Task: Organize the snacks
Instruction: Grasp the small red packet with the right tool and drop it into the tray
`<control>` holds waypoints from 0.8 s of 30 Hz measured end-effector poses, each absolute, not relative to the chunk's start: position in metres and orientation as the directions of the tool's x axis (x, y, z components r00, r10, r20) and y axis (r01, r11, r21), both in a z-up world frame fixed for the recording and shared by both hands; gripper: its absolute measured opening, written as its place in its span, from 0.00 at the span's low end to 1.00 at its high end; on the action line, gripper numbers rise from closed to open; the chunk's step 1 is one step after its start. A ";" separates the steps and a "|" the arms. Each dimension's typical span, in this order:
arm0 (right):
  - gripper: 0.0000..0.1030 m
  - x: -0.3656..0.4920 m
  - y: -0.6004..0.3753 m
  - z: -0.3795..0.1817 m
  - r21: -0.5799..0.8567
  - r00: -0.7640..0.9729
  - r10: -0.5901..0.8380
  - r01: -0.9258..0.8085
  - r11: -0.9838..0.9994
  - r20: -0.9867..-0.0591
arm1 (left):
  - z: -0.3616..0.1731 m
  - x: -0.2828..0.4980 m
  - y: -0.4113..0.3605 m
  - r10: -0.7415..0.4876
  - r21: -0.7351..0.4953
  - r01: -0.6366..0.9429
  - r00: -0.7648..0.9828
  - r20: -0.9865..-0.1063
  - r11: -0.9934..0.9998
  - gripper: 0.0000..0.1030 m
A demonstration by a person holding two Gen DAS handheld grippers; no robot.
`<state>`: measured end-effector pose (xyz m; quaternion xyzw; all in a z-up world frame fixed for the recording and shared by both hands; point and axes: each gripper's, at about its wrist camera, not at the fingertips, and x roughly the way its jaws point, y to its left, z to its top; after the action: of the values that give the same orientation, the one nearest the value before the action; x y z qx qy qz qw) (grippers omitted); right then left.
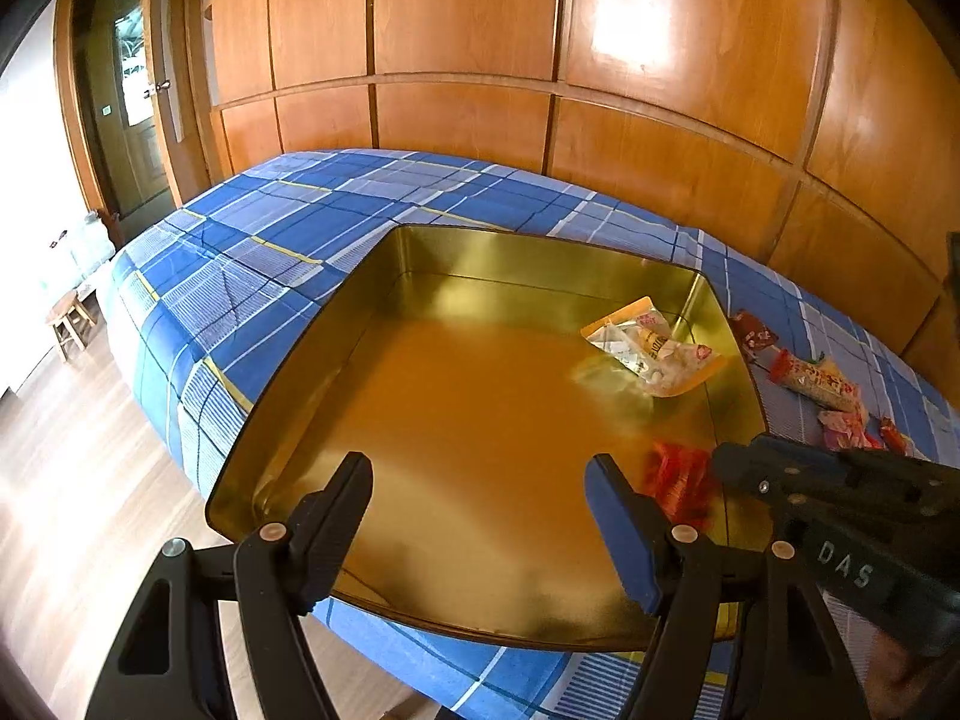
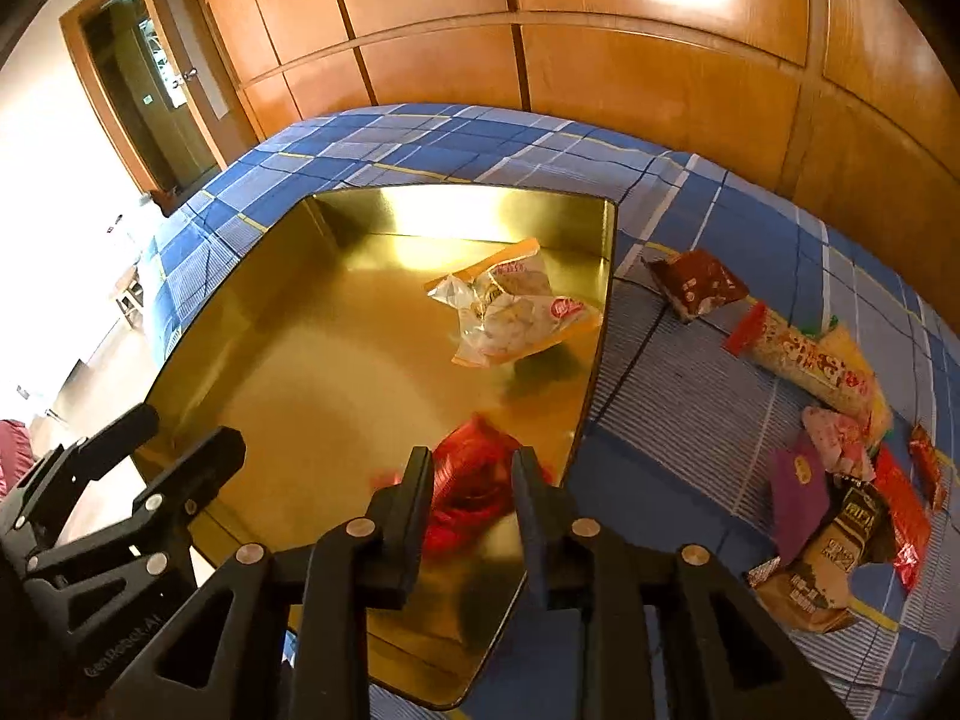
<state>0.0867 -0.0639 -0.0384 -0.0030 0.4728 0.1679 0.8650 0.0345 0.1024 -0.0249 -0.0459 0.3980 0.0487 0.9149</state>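
A shallow gold tin lies on the blue plaid bed. Inside it, at the far right, is a clear and orange snack bag. A red snack packet, blurred, is in the tin's near right part, just beyond my right gripper's parted fingers; no pad is seen pressing it. My left gripper is open and empty over the tin's near edge. The right gripper shows in the left wrist view at the right.
Several loose snack packets lie on the bed right of the tin: a dark red one, a long red-and-yellow one, a purple one and a brown bag. Wooden wardrobe panels stand behind. The wooden floor is on the left.
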 end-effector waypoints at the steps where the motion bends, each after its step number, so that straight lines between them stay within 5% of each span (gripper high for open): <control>1: 0.26 0.085 -0.065 -0.039 0.159 0.499 0.292 -0.293 0.943 -0.816 | -0.025 0.034 0.102 0.052 -0.046 -0.125 0.679 -0.732 0.991 0.72; 24: 0.27 0.058 -0.091 -0.020 0.173 0.596 0.292 -0.249 0.953 -0.748 | -0.017 0.026 0.078 0.035 -0.016 -0.066 0.695 -0.718 0.998 0.72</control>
<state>0.0582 -0.0910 -0.0196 0.0251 0.4228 0.1516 0.8931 0.0258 0.0785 -0.0165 -0.0201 0.3893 0.0274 0.9205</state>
